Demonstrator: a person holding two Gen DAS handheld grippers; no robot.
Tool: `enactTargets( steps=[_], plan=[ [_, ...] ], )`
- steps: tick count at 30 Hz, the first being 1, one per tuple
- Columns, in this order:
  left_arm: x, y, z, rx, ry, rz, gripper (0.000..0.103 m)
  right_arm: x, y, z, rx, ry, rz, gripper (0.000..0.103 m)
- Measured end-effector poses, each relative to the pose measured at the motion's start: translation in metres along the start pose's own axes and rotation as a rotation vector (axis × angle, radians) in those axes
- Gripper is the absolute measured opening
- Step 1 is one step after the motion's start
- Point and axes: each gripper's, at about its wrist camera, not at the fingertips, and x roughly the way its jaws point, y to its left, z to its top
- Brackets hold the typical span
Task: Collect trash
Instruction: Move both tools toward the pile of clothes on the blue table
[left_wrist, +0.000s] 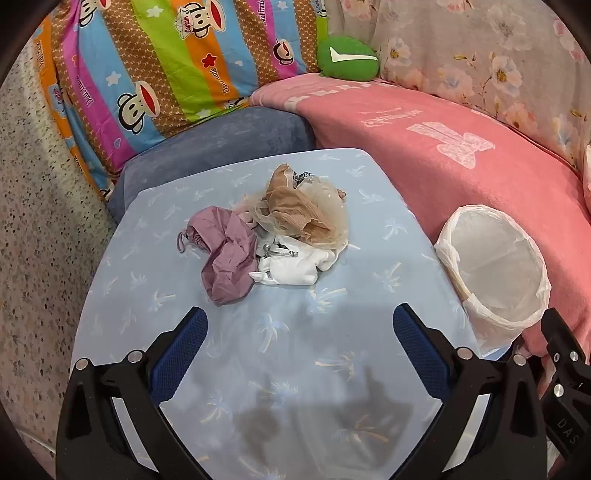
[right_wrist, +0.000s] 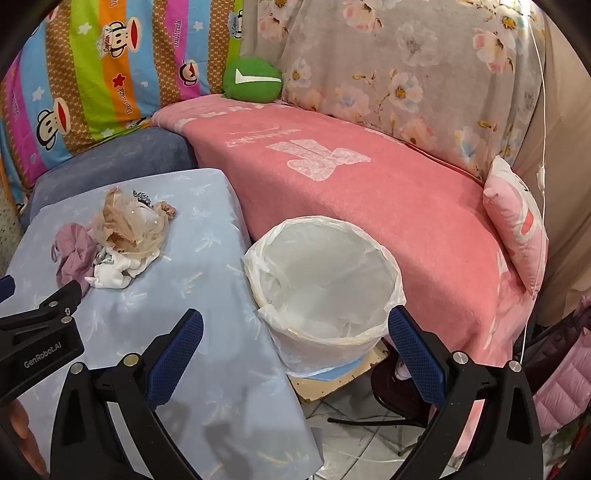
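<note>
Left wrist view: both grippers, left (left_wrist: 300, 332) and right (right_wrist: 295, 334), are holding jaws wide, empty; trash pile (left_wrist: 273, 229) is overlapping, pieces indistinct; bin (left_wrist: 493, 267) base hidden.

Bin (right_wrist: 325, 280) base behind table edge (right_wrist: 258, 314)

A blue palm-print tablecloth (left_wrist: 155, 280) covers the table, with a blue-grey cushion (left_wrist: 218, 136) touching its far edge at 12 o'clock. A pink blanket (right_wrist: 369, 206) spreads at 2 o'clock, and a green plush toy (left_wrist: 347, 59) sits on its far end between a striped cartoon-monkey quilt (left_wrist: 155, 62) and a floral sheet (right_wrist: 424, 81). A small pink pillow (right_wrist: 517, 218) leans at the blanket's 3 o'clock end.
</note>
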Motion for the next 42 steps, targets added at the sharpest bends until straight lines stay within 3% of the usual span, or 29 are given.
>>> enactTargets(
  steps=[42],
  plan=[
    [-0.017,0.000,0.011,0.031,-0.091,-0.027,0.096,-0.009,0.000,0.011,0.013,-0.044,-0.035,0.097]
  ],
)
